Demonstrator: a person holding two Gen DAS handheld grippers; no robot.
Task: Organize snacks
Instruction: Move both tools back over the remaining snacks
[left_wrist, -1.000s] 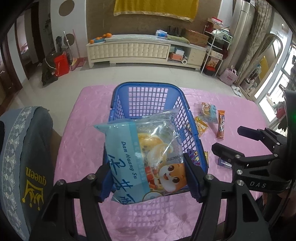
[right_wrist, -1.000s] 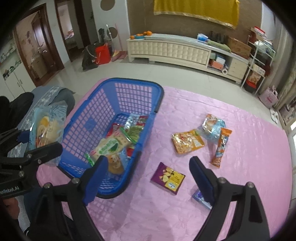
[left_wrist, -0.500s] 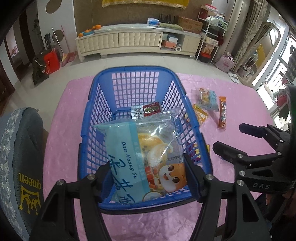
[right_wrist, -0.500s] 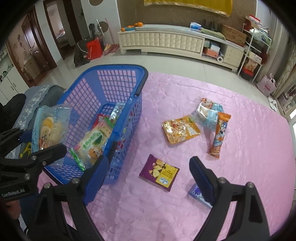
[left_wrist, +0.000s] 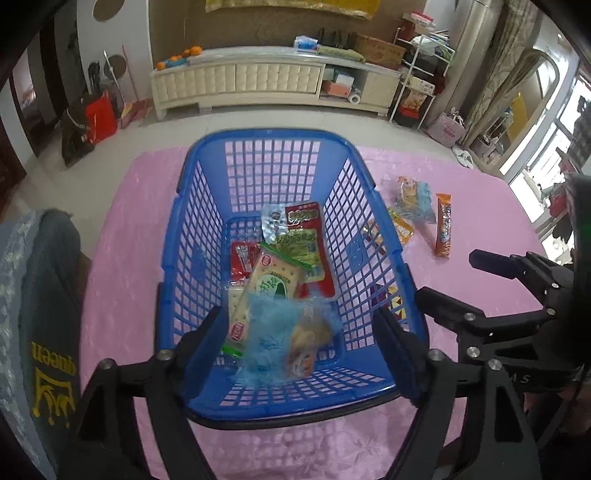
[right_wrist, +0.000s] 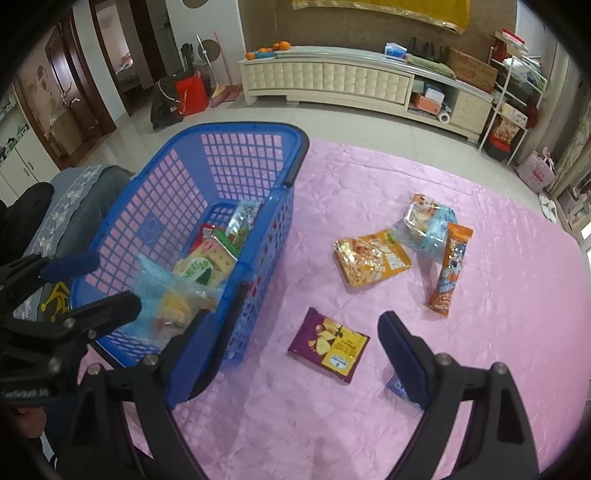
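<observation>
A blue mesh basket (left_wrist: 192, 236) (right_wrist: 155, 199) stands on the pink tablecloth and holds several snack packs. My left gripper (left_wrist: 299, 328) is open above the basket's near end. A light blue snack bag (left_wrist: 284, 339) (right_wrist: 166, 299), blurred, is falling free into the basket between the jaws. My right gripper (right_wrist: 291, 332) is open and empty, above a purple chip pack (right_wrist: 328, 345) beside the basket. An orange-yellow pack (right_wrist: 371, 262), a light blue pack (right_wrist: 424, 225) and an orange stick pack (right_wrist: 448, 269) lie further right.
A small blue pack (right_wrist: 397, 387) lies half hidden under my right finger. A grey cushioned chair (left_wrist: 44, 314) stands at the table's left edge. A white cabinet (left_wrist: 258, 79) runs along the far wall across the floor.
My left gripper moved forward over the basket, then opened and let go of the light blue bag, which now drops into the basket. My right gripper stayed open and drifted slightly.
</observation>
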